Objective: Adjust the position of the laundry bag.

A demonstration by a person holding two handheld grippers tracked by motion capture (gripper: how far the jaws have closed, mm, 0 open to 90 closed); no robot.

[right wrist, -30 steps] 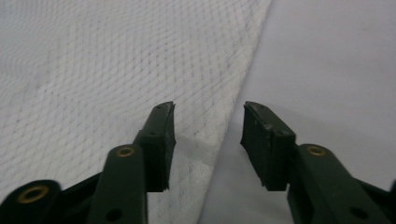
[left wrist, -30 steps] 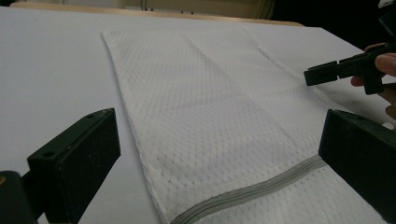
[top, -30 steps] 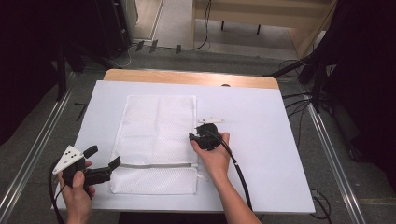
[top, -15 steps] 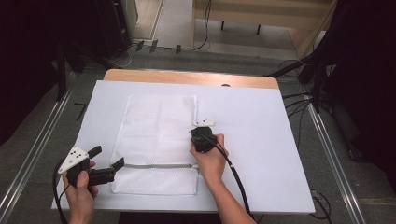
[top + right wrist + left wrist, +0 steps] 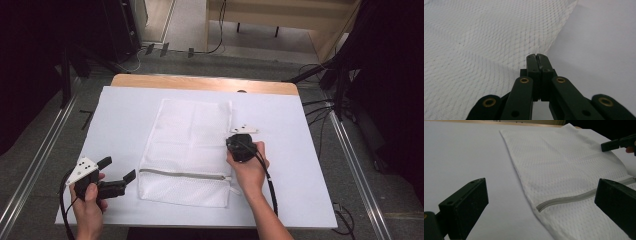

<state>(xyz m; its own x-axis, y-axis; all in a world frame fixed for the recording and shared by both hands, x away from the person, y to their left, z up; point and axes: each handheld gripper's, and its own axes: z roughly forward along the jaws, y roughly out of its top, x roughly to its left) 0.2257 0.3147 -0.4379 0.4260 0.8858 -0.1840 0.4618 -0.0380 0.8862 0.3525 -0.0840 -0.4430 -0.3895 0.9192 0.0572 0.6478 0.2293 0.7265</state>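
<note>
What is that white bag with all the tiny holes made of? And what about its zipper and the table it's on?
The white bag looks like soft mesh cloth, probably a synthetic netting: the right gripper view shows a see-through grid of small holes that drapes where the right tool pinches its edge. Its zipper looks like grey woven tape. The table shows a wood-coloured far edge under a smooth matte white sheet, maybe paper or plastic.

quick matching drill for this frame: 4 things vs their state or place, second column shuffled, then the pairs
1. left gripper
2. right gripper
3. mesh bag
4. zipper

a. grey, runs across the near end of the bag
b. white, lies flat on the table
c. open, off the bag's left near corner
d. shut on the bag's right edge

Pairs: 1-c, 2-d, 3-b, 4-a
</note>
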